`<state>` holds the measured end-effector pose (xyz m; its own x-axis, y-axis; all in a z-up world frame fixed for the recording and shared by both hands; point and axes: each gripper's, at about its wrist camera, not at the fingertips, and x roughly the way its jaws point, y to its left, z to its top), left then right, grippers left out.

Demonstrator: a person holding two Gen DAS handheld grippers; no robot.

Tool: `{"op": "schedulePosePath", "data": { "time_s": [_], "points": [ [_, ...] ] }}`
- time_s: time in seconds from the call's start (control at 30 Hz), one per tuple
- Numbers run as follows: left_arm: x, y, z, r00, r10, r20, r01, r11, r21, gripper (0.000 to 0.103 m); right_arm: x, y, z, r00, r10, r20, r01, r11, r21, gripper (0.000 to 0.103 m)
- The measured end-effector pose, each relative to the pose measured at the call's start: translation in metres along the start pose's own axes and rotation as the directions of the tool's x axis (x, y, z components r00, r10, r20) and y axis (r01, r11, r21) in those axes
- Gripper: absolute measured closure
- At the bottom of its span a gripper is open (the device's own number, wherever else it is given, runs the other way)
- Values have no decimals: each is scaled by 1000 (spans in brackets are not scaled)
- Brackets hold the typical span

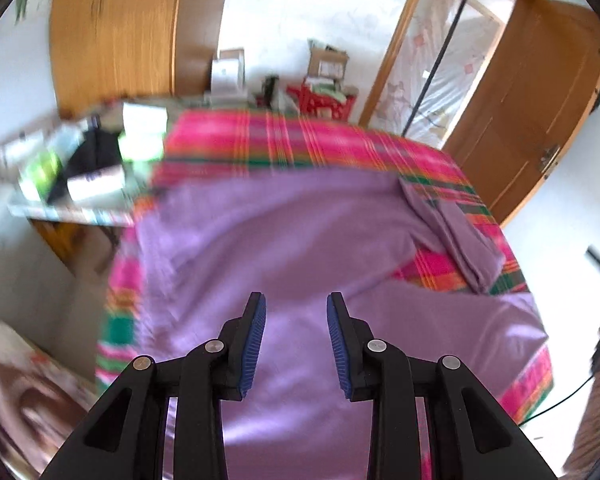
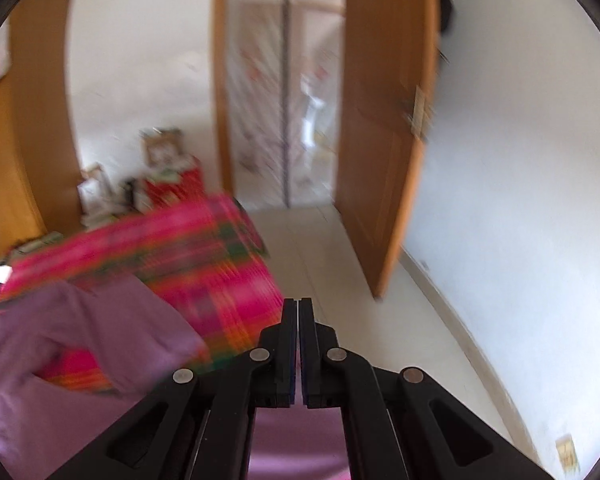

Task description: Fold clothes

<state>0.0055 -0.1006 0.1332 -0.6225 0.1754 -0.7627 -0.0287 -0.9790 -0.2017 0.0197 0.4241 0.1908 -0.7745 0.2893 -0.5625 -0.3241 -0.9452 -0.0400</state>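
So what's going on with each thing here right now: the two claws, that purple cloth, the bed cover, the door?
Left gripper: open, nothing between its pads.
Right gripper: shut; purple fabric shows just beneath it, but whether it is pinched I cannot tell.
Purple garment: spread over the bed, one sleeve lying out to the side.
Plaid bedspread: laid flat under the garment.
Wooden door: standing open.

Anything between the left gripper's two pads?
No: the left gripper stands open with nothing between its pads; the purple garment shows beyond, left wrist view.
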Motion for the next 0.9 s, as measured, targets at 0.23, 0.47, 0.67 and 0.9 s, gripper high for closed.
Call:
{"op": "schedulePosePath", "data": {
  "time_s": [0.23,0.47,0.67,0.9],
  "points": [
    [-31,9,78,986,144,80,-155,976,151,70,-30,100,103,974,177,138,-148,968,-201,96],
    [29,33,120,978,206,3,-201,951,236,70,26,222,112,898,437,-48,-424,832,-359,68],
    [107,68,112,965,219,-143,-187,960,210,70,99,322,44,834,463,-301,-551,675,-490,68],
    [142,91,110,973,125,-192,-81,972,223,70,143,377,0,741,494,-456,-670,496,-552,62]
  ]
}}
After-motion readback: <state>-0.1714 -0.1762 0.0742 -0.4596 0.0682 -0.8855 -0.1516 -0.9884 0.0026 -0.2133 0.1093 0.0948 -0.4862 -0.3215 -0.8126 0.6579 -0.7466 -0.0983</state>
